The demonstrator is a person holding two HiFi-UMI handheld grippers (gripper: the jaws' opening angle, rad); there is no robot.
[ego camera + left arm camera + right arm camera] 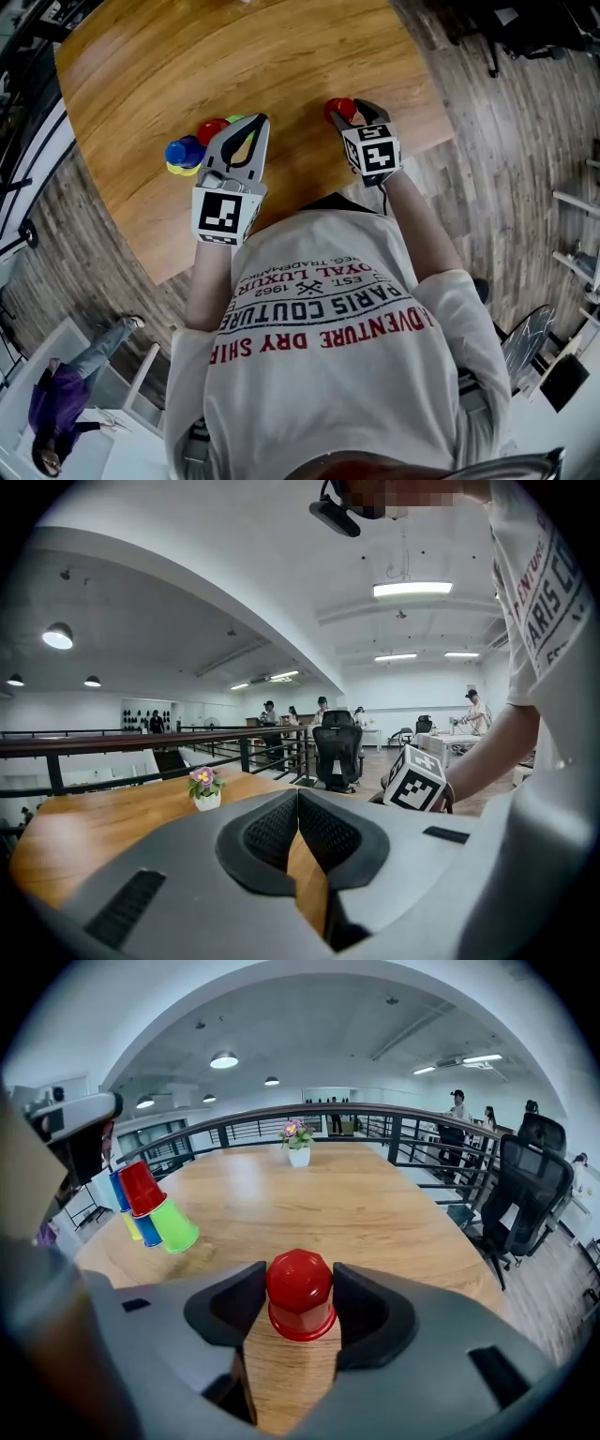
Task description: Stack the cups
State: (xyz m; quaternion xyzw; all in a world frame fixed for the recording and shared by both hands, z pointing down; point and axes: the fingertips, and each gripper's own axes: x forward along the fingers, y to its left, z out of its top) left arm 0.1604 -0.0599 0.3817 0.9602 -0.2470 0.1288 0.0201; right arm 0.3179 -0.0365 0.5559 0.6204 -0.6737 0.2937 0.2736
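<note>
A small red cup [300,1295] stands upside down on the wooden table [281,56], near its front right edge. My right gripper [300,1281] is shut on it, one pad against each side. The head view shows this red cup [338,110] at the tip of the right gripper [351,112]. A cluster of cups sits at the left: red [141,1188], green [174,1226], blue [117,1191] and yellow [131,1226]. My left gripper [255,120] hovers beside that cluster [197,145]. Its jaws [298,799] meet at the tips with nothing between them.
A small white pot of flowers [298,1152] stands at the table's far side. A dark railing [412,1138] and an office chair [534,1190] lie beyond the table's right edge. Wood floor surrounds the table, and a person [56,412] stands at the lower left.
</note>
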